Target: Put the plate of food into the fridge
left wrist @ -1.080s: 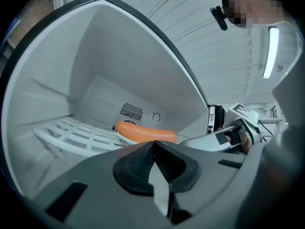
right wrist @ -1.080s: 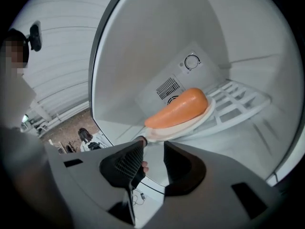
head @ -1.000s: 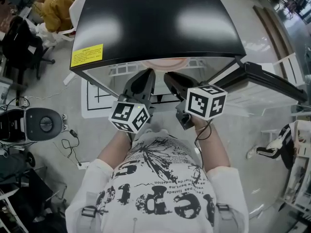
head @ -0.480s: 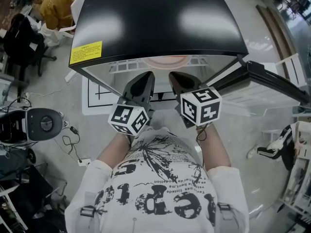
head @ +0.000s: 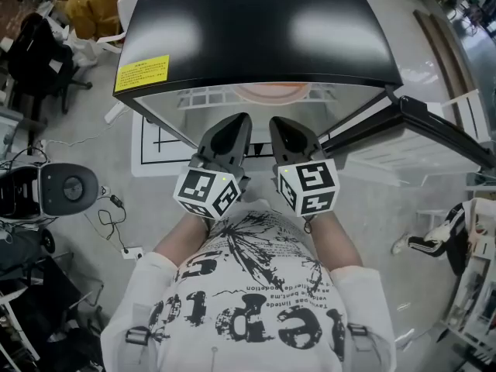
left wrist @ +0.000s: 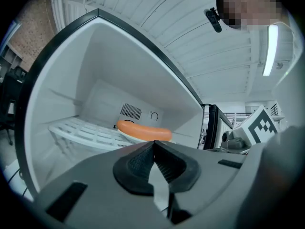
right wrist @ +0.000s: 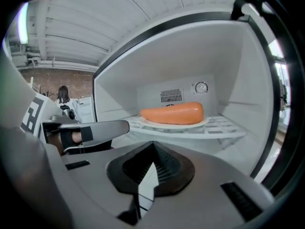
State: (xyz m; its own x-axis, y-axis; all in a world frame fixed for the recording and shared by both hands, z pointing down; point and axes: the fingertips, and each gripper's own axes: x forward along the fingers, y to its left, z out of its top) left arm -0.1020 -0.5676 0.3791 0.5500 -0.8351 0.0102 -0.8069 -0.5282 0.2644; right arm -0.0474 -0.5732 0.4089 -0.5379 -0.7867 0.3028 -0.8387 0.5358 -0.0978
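A pale plate point(right wrist: 174, 123) with a long orange sausage point(right wrist: 172, 113) rests on the white wire shelf point(right wrist: 224, 128) inside the open fridge point(head: 256, 29). In the left gripper view the sausage point(left wrist: 144, 131) lies on the same shelf point(left wrist: 86, 132), well beyond the jaws. From the head view only the plate's edge point(head: 270, 93) shows under the black fridge top. My left gripper point(head: 235, 124) and right gripper point(head: 281, 127) hang side by side just outside the fridge opening. Both are shut with nothing between their jaws. Neither touches the plate.
The fridge door point(head: 434, 130) stands open at the right. A yellow sticker point(head: 139, 74) marks the fridge top. A white floor mat point(head: 151, 149) lies at the fridge's left. Chairs, cables and a round device point(head: 68, 188) crowd the floor at the left.
Both grippers have drawn back slightly from the fridge opening. The right gripper's marker cube has swung left and down, closer to the left one. The plate stays on the shelf.
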